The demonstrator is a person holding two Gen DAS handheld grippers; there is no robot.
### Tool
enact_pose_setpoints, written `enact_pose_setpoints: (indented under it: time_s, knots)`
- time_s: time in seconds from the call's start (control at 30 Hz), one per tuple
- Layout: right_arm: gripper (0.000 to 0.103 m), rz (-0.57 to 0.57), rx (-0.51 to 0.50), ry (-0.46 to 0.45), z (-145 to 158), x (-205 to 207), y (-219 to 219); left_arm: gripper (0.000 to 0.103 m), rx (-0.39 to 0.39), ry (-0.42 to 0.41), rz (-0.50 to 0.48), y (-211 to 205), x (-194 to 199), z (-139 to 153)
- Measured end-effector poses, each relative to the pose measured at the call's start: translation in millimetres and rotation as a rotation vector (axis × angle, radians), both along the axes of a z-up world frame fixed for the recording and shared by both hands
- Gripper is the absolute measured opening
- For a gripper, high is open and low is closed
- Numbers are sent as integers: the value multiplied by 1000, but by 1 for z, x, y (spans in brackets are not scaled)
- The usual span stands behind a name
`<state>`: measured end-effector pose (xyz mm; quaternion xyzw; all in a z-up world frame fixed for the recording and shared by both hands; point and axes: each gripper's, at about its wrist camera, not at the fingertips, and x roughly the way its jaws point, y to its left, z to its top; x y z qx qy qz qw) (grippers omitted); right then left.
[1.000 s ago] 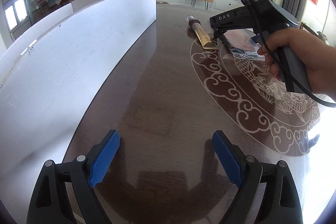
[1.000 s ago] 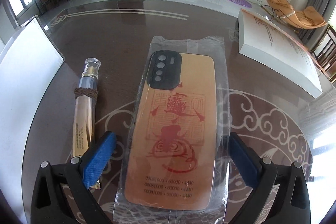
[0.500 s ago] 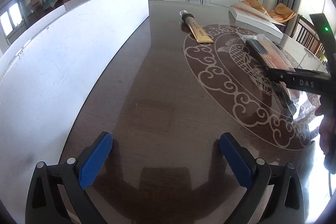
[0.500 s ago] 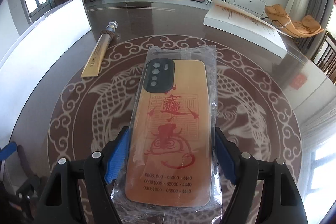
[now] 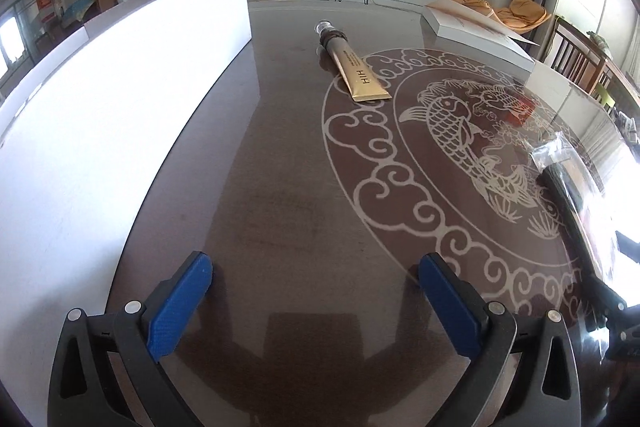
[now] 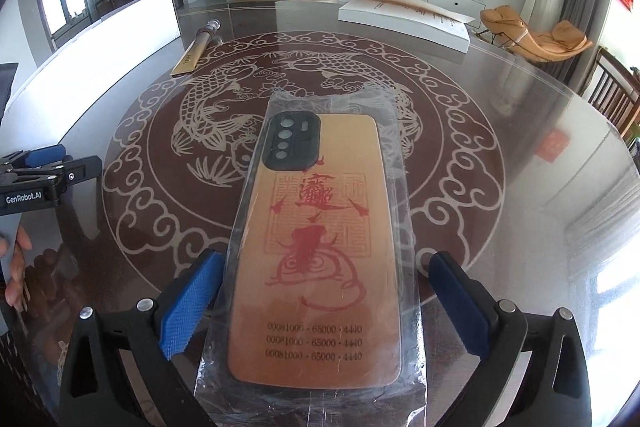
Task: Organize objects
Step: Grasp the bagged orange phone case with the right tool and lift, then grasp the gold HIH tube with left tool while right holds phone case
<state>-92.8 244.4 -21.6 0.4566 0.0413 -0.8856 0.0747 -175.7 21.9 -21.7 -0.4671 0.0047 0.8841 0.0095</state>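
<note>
An orange phone case in a clear plastic bag (image 6: 316, 239) lies between the fingers of my right gripper (image 6: 320, 291). The left pad (image 6: 192, 303) touches the bag's edge; the right pad (image 6: 460, 303) stands a little off it, so the jaws look open. The bagged case shows at the right edge of the left wrist view (image 5: 576, 183). A gold tube with a clear cap (image 5: 352, 67) lies farther back on the table; it also shows in the right wrist view (image 6: 196, 51). My left gripper (image 5: 316, 299) is open and empty above bare table.
A long white board (image 5: 120, 99) stands along the table's left side. A white open box (image 6: 404, 19) lies at the far right of the round table (image 6: 520, 147) with its fish pattern. My left gripper shows at the left edge of the right wrist view (image 6: 40, 171).
The right gripper has drawn the bagged case back toward the near side of the table, away from the gold tube, and its jaws have widened again. The left gripper has shifted slightly.
</note>
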Motion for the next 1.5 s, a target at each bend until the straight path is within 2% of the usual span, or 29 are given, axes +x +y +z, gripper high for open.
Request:
enact_pose_setpoints:
  time_s: [0.3,0.47,0.53,0.57,0.6,0.63,0.67,0.77,0.87,0.97,1.1,1.23,1.27,1.3,1.33,1.37,1.4,1.5]
  knots:
    - [103,0,2,1,-1,3,0,103,-3,9,-10,29,-117,2]
    - [103,0,3,1,-1,2,0,103,-3,11,18,32,-160,3]
    - [103,-1,3,1,-1,2,0,103,-4,10,-8,32,-168,3]
    - [103,-2,4,1,-2,2,0,97,-8,20,-19,32,-168,4]
    - [103,-2,5,1,-2,3,-1,64,-10,51,-27,32,-165,8]
    - [103,-2,5,1,-2,2,-1,44,-13,76,-54,33,-161,11]
    - [103,-2,5,1,-2,3,-1,30,-33,79,-74,35,-158,12]
    - [103,-3,4,1,-2,2,0,27,-14,80,-101,29,-140,14]
    - [103,-7,4,1,-2,2,0,26,24,77,-107,22,-102,14]
    - [103,-7,4,1,-1,3,0,27,13,77,-151,24,-45,14]
    - [103,-7,4,1,-1,3,0,27,23,75,-140,25,34,14]
    - [103,-8,4,1,-2,3,0,30,-2,74,-136,31,79,13]
    - [103,-8,4,1,-2,3,0,42,-12,70,-143,33,82,12]
    - [103,-8,4,1,-2,3,0,66,-22,62,-138,33,82,11]
    - [103,-8,4,1,-2,3,0,81,-22,46,-127,31,81,9]
    - [103,-8,4,1,-2,3,0,103,-8,16,-118,28,78,4]
    - [103,-8,4,1,-1,3,0,103,10,19,-117,26,77,4]
    - [103,-8,4,1,-2,3,0,103,0,16,-121,28,78,4]
